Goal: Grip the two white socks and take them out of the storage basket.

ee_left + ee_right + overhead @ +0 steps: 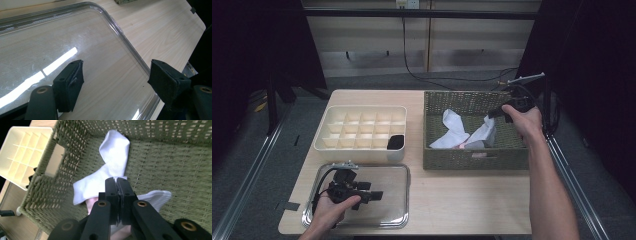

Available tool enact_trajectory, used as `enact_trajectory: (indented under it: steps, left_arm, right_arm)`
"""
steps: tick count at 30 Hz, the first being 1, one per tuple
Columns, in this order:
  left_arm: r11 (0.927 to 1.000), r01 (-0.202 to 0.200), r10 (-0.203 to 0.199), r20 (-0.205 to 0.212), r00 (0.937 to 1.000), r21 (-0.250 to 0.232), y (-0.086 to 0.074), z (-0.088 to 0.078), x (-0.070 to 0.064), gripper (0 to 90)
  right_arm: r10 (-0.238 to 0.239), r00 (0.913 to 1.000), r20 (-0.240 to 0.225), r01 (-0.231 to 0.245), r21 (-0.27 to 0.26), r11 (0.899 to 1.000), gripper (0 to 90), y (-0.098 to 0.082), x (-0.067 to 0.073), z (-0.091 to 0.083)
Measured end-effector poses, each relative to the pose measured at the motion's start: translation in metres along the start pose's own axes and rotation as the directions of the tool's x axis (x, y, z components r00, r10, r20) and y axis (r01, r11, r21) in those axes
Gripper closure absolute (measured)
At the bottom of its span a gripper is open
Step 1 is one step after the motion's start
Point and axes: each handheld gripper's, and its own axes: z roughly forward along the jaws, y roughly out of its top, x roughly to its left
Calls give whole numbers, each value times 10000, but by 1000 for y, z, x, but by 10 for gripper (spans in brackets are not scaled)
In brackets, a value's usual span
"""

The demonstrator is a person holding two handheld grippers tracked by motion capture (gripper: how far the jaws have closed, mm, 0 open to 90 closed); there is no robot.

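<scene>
While the left gripper [374, 195] gapes over the tray [397, 172], the right gripper [490, 116] pinches a white sock [482, 135] above the basket [472, 159].

We're looking at a lab-style recording bay, not a home: a plain wooden table [462, 205] stands between black curtains [602, 60], with metal frame rails [247, 175] along the grey floor, loose cables [447, 77] trailing across it, and a wall socket [407, 4] on bare panelling behind.
</scene>
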Motion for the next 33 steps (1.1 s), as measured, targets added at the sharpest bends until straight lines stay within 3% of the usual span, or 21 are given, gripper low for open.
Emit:
enact_trajectory:
  steps: [11,13,22,33]
  left_arm:
    - [10000,9,-10,-77,10000,-70,0,0,1,275]
    - [10000,-23,23,-96,10000,-56,0,0,1,275]
    - [10000,-26,25,-101,9999,-76,0,1,1,276]
    - [10000,-13,12,-160,9999,-64,0,1,1,277]
  right_arm:
    - [-144,9998,-156,133,-698,9975,880,7,11,-22]
    - [-194,9990,-405,157,-892,9959,880,8,13,-27]
    - [-531,9978,-408,471,-1363,9895,880,13,24,-43]
    - [-573,9971,-496,476,-1795,9826,880,18,33,-60]
